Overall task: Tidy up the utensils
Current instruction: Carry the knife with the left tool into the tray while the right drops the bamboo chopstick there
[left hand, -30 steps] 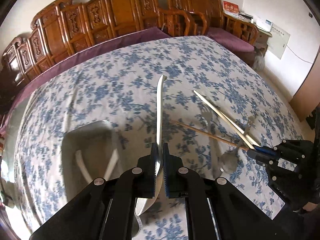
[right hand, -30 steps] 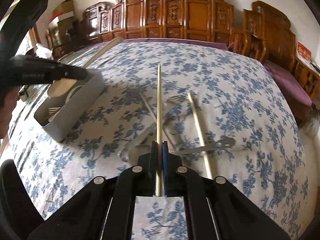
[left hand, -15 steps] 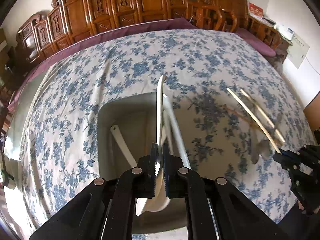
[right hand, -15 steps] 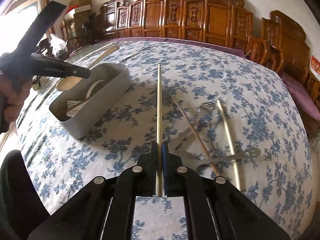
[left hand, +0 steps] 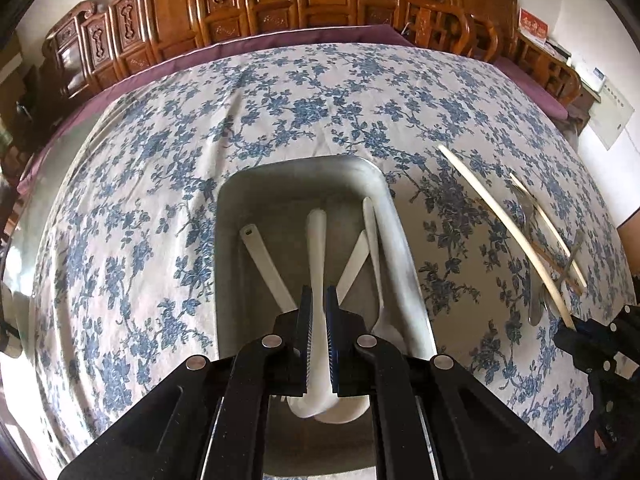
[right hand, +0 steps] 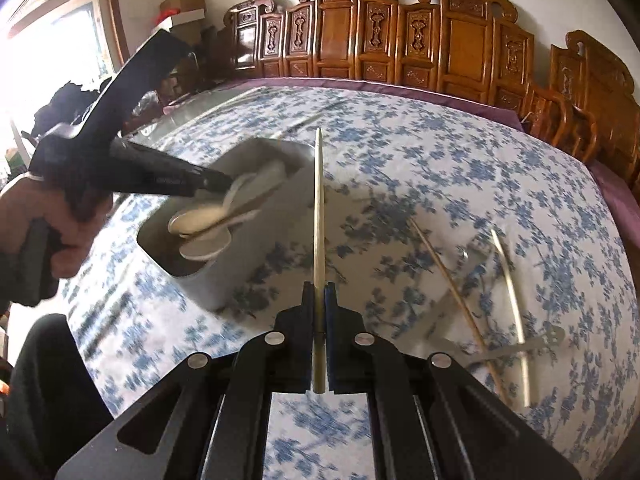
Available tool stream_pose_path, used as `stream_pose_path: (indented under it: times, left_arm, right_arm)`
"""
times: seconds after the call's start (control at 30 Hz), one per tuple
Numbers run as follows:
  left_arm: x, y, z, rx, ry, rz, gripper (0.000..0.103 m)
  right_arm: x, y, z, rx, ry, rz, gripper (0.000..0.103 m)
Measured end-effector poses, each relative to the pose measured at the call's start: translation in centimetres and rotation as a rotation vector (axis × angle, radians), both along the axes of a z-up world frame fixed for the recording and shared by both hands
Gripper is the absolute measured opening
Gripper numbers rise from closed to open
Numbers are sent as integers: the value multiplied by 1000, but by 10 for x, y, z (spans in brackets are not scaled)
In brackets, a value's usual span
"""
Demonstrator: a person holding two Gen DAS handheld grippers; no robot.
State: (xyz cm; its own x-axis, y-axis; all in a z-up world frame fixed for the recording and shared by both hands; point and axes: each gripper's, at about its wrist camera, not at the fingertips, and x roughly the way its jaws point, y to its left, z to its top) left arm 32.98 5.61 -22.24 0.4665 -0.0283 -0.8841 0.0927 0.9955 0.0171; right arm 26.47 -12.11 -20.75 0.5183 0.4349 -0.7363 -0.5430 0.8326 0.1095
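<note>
Left claw [left hand: 319, 308] over the near half of the grey bin [left hand: 394, 236], jaws a narrow gap apart with a white spoon [left hand: 317, 264] between them. Handle running straight ahead from the fingertips into the bin; bowl hanging below and behind the claw. Whether the pads actually press the spoon: cannot tell, since thin slivers of gap show on both sides. More white utensils [left hand: 266, 264] lying in the bin, fanned out ahead of the claw to both sides, one long handle against the wall at its right. From the right wrist view, same claw [right hand: 224, 180] reaching in over the bin [right hand: 240, 272] from the left, spoon bowls stacked just under its tips.

Right claw [right hand: 319, 300] clamped tight on a pale chopstick [right hand: 318, 208], stick pointing straight ahead and level, above the floral cloth [right hand: 440, 168], its tip past the bin's far corner. Bin just left of that claw. On the cloth to its right: a thin brown stick [right hand: 452, 280], another pale chopstick [right hand: 510, 300] and a metal utensil [right hand: 516, 350] crossing beneath them, all blurred. Carved wooden chairs [right hand: 400, 40] well ahead, beyond the table.
</note>
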Motion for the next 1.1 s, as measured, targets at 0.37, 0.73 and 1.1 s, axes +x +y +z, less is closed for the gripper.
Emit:
stream_pose_path:
  times: [0.37,0.73,1.1]
  left_arm:
    - [-33,34,32,-2,-88,0,15]
    - [-60,72,44,-40,-139,35,15]
    - [-66,90,41,-48,-138,50,15]
  right_arm:
    - [6,60,5,-4,29,46,6]
    - [23,100,-5,-2,112,38,6]
    - [31,125,-21,-37,155,22,6]
